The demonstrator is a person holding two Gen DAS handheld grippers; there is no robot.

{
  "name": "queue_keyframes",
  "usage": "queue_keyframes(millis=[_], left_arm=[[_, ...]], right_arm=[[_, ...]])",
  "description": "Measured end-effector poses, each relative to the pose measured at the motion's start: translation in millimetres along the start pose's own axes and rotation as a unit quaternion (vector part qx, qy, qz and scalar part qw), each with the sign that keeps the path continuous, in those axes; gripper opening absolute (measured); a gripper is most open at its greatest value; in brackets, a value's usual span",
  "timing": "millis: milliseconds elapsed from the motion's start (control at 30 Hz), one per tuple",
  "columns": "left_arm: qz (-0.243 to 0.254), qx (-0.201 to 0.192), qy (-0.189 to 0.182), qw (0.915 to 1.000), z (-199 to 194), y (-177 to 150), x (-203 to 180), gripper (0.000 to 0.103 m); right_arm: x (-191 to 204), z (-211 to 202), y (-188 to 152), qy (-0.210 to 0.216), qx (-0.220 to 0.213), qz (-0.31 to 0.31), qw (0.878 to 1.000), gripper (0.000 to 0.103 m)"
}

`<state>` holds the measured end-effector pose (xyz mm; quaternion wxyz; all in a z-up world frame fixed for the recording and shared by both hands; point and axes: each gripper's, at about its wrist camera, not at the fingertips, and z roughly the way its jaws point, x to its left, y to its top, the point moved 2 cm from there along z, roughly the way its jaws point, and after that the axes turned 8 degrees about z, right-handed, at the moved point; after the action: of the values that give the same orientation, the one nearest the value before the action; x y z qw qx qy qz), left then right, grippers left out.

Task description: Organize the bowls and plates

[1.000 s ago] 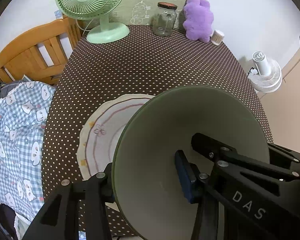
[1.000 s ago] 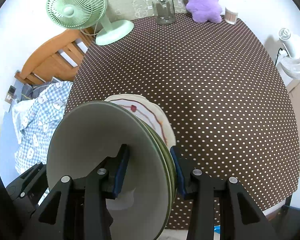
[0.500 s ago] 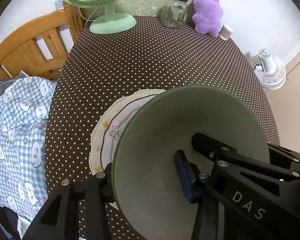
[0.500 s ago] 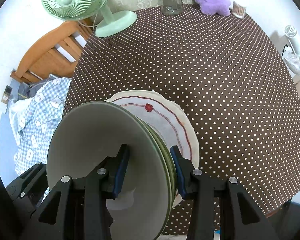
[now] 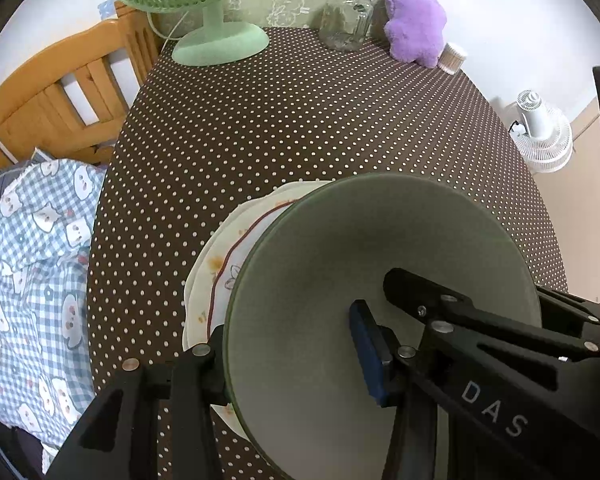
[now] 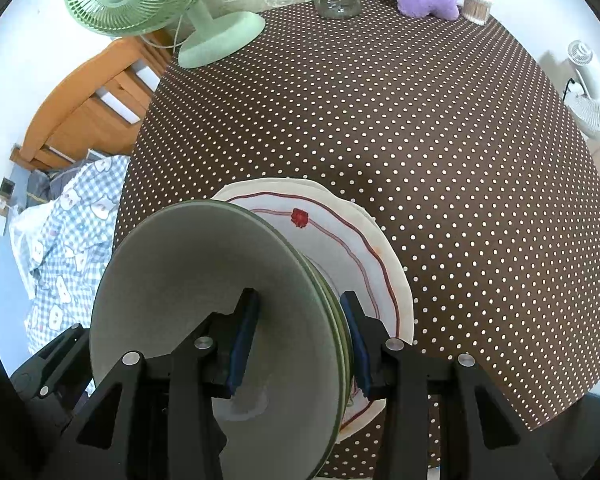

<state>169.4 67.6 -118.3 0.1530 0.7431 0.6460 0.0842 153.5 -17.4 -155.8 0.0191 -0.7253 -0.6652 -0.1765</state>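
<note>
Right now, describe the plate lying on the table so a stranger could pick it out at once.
Find the brown dotted table. At its near edge, under the green plates that both grippers hold, lies the white plate. It alone rests flat on the cloth, cream with a wavy red line and a red flower.

**What sits around my work area**

I see a round table under a brown polka-dot cloth [image 6: 440,160]. At its far edge stands a mint-green desk fan [image 5: 204,12], and to its right a lidded glass jar [image 5: 348,16]. Just beside the jar I make out a purple plush toy [image 5: 416,20] and a small tub of cotton swabs [image 5: 453,58]. Left of the table are a wooden bed frame [image 5: 56,100] and blue checked bedding [image 5: 32,264]. A white fan [image 5: 540,136] stands on the floor to the right.
</note>
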Motion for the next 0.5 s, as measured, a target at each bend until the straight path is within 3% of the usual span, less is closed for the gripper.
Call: queue_keyframes(millis=[500], left_arm=[[0.013,-0.021,0.017,0.9995,-3,-5,-2,0.051]], right_arm=[[-4,-4,-10,0.009,-0.021,0.001,1.000,0.046]])
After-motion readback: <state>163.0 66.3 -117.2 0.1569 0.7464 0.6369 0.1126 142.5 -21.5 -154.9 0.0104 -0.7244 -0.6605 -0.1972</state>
